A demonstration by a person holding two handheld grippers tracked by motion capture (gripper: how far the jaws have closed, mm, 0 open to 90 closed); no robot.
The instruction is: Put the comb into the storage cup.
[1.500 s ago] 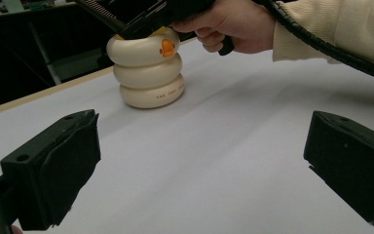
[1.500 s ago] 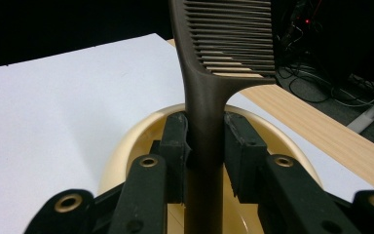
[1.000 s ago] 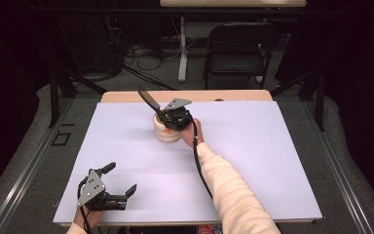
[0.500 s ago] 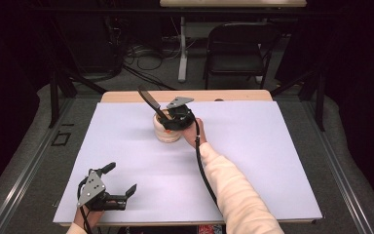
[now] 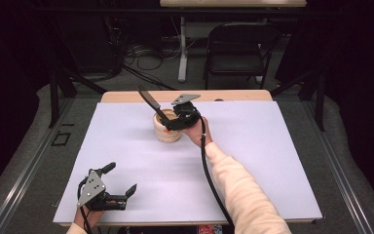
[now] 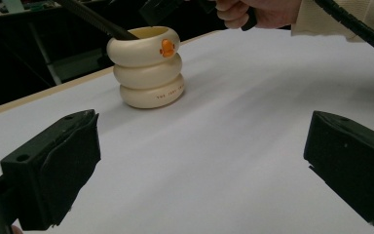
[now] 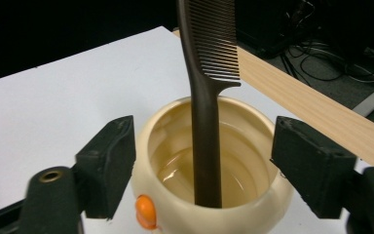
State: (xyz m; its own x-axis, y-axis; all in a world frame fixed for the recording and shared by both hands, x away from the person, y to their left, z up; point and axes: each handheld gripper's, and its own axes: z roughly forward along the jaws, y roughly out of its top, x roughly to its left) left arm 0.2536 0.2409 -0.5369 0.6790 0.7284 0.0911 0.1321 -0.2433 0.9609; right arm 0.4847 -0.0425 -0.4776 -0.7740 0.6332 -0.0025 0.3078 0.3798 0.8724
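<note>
A black comb (image 7: pixel 205 97) stands handle-down in a cream-coloured cup (image 7: pixel 209 161) shaped like three stacked rings, with a small orange mark on its top ring. The right gripper (image 7: pixel 204 165) sits just above and behind the cup, its two black jaws spread wide on either side of the rim. The jaws have just been opening; the comb's handle rises in the gap between them, and neither pad touches it. The comb leans away from this gripper, its toothed end up and tilted toward the far left of the table (image 5: pixel 272 161) in the high view. That lean is its long axis, and any retreat of the gripper would need to clear it.

The left gripper (image 5: pixel 119 184) rests near the table's close left corner, well apart from the cup, with its jaws wide and nothing between them. From there the cup lies ahead and slightly left.

The right hand is much the nearer to the cup. The comb's top is cut off in the right gripper view, and the printed lettering on the cup's lowest ring is too small to read. The bottom of the handle is hard to see inside the cup.
</note>
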